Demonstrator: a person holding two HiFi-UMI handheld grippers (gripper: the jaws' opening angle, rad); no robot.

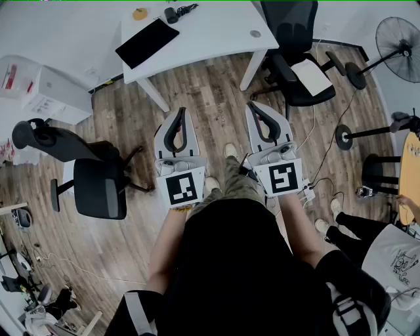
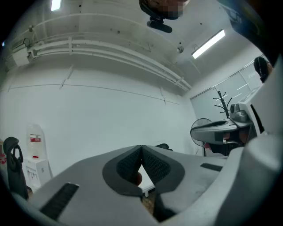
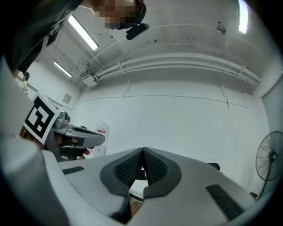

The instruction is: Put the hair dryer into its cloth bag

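In the head view, a small black hair dryer (image 1: 173,13) with its cord lies at the far edge of the white table (image 1: 216,33). A flat black piece, which looks like the cloth bag (image 1: 147,42), lies to its left. My left gripper (image 1: 179,112) and right gripper (image 1: 252,105) are held side by side over the wooden floor, well short of the table. Both are shut and hold nothing. In the left gripper view the left gripper (image 2: 141,148) has its pads pressed together. The right gripper (image 3: 142,152) looks the same in its own view.
A yellow tape roll (image 1: 140,13) and a small grey disc (image 1: 255,33) also lie on the table. Black office chairs stand at the left (image 1: 92,177) and behind the table's right end (image 1: 295,59). A standing fan (image 1: 398,38) and another person (image 1: 367,249) are at the right.
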